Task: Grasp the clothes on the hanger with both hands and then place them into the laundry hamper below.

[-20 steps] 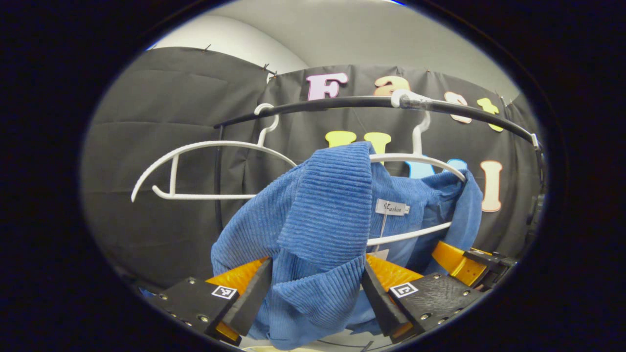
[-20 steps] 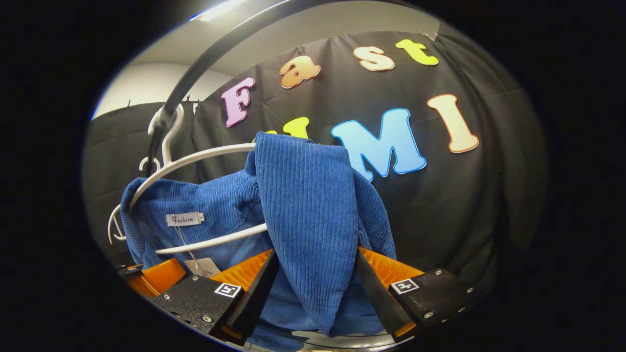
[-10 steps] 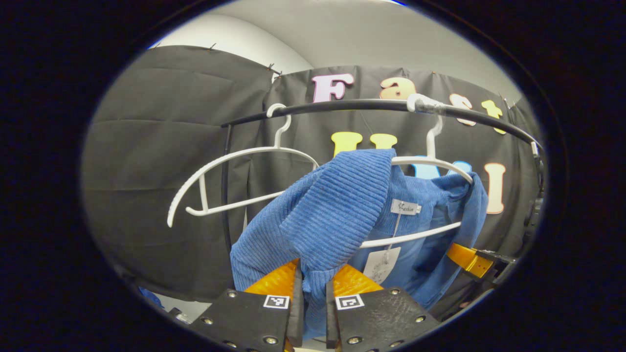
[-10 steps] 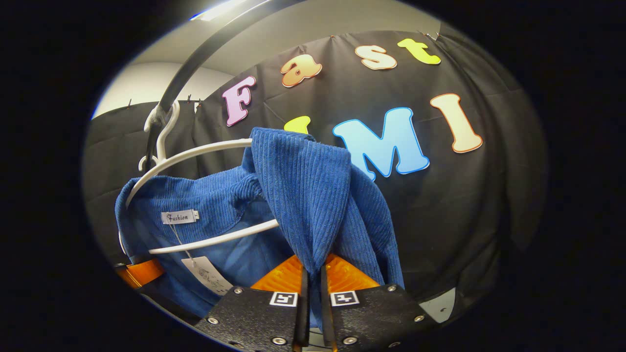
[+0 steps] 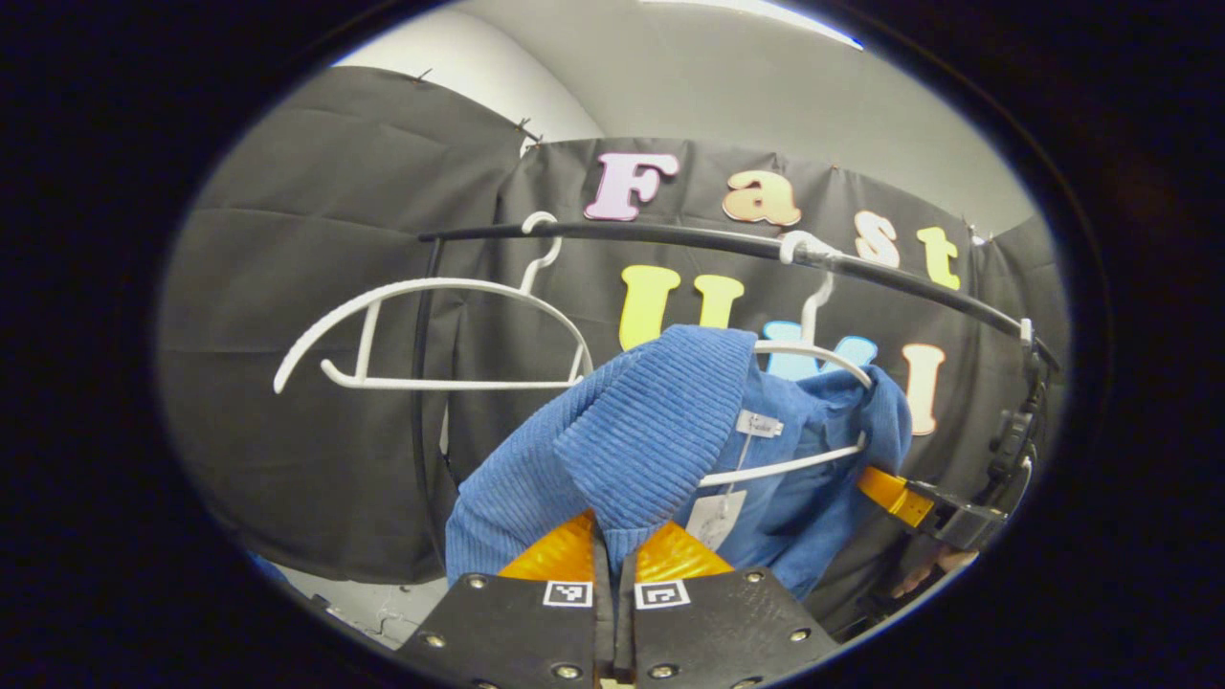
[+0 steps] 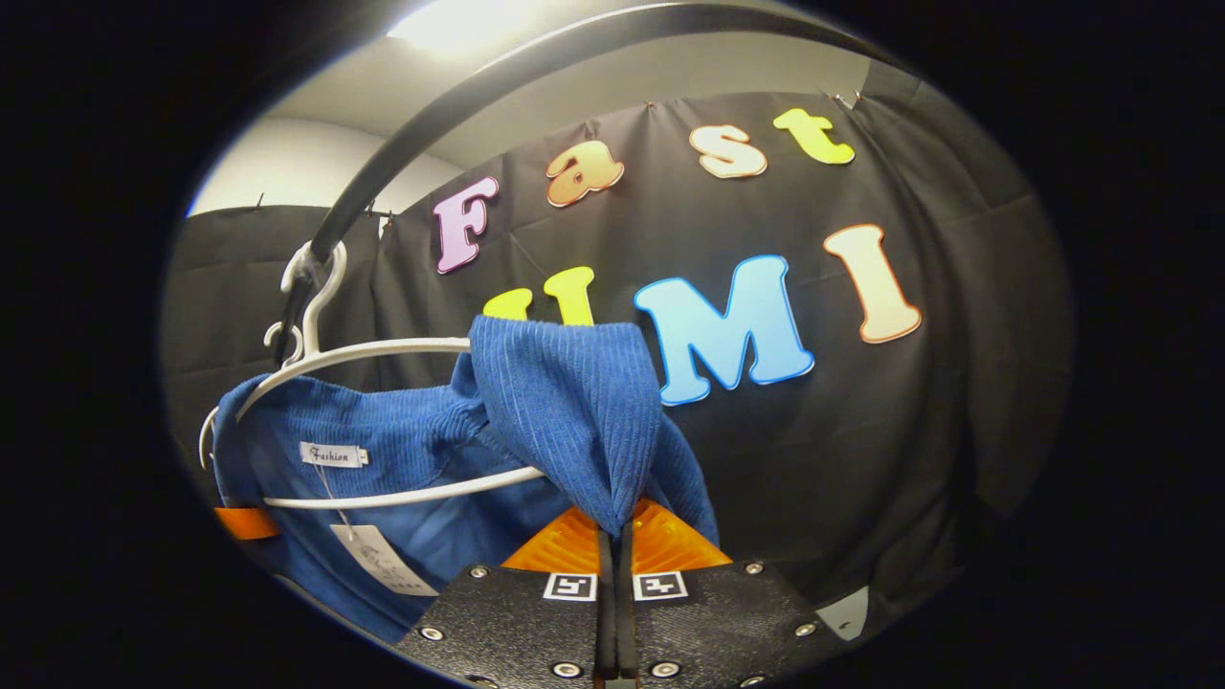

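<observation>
A blue ribbed garment [image 5: 660, 431] hangs on a white hanger [image 5: 813, 356] from a black rail [image 5: 670, 234]. In the left gripper view my left gripper [image 5: 612, 541] is shut on the garment's near shoulder, pinched between both fingers. In the right gripper view my right gripper [image 6: 613, 526] is shut on the other shoulder of the blue garment [image 6: 565, 421], which still lies over the white hanger [image 6: 383, 352]. The right gripper [image 5: 943, 512] also appears at the far right of the left gripper view, behind the cloth. A white tag [image 6: 333, 455] sits inside the collar.
An empty white hanger [image 5: 431, 330] hangs on the rail to the left of the garment. The rail's black upright post [image 5: 421, 383] stands behind it. The black rail [image 6: 478, 105] arcs close overhead in the right gripper view. Pale floor [image 5: 373, 603] shows below.
Both grippers went from open around the shoulders to shut on them. Since then they have pulled back a little, and the cloth is drawn tighter and lower over the hanger.
</observation>
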`<state>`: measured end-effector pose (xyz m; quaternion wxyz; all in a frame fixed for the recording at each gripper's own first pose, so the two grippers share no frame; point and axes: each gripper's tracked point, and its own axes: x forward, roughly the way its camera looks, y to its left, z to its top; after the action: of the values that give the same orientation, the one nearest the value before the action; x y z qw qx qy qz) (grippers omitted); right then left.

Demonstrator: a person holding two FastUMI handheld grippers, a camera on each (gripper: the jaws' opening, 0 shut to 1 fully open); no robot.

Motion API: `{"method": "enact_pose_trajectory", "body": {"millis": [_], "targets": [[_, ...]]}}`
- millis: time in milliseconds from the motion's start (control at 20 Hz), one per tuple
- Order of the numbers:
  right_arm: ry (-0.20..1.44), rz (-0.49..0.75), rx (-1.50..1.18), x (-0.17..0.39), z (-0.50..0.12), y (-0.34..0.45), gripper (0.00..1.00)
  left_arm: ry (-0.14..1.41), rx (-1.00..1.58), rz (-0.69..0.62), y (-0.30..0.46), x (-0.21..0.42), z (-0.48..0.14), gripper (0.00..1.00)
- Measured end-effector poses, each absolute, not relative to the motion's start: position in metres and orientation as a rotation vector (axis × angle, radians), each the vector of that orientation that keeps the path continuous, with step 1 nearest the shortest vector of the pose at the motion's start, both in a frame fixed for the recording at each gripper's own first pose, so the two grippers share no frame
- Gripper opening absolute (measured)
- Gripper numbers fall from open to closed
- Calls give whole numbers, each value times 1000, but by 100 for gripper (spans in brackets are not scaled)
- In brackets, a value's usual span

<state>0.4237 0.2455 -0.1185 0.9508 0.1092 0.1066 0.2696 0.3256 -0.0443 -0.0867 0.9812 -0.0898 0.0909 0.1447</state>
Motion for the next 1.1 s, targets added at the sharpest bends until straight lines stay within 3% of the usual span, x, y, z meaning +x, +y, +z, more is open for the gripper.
{"method": "enact_pose_trajectory", "body": {"millis": [400,600,1100], "targets": [[137,454,248,444,-99,213,0,150,-116,234,-35,293,-38,2],[107,425,238,459,-95,206,0,143,-3,294,10,288,-16,1],[24,381,193,490,-92,200,0,166,105,296,73,324,-4,2]]}}
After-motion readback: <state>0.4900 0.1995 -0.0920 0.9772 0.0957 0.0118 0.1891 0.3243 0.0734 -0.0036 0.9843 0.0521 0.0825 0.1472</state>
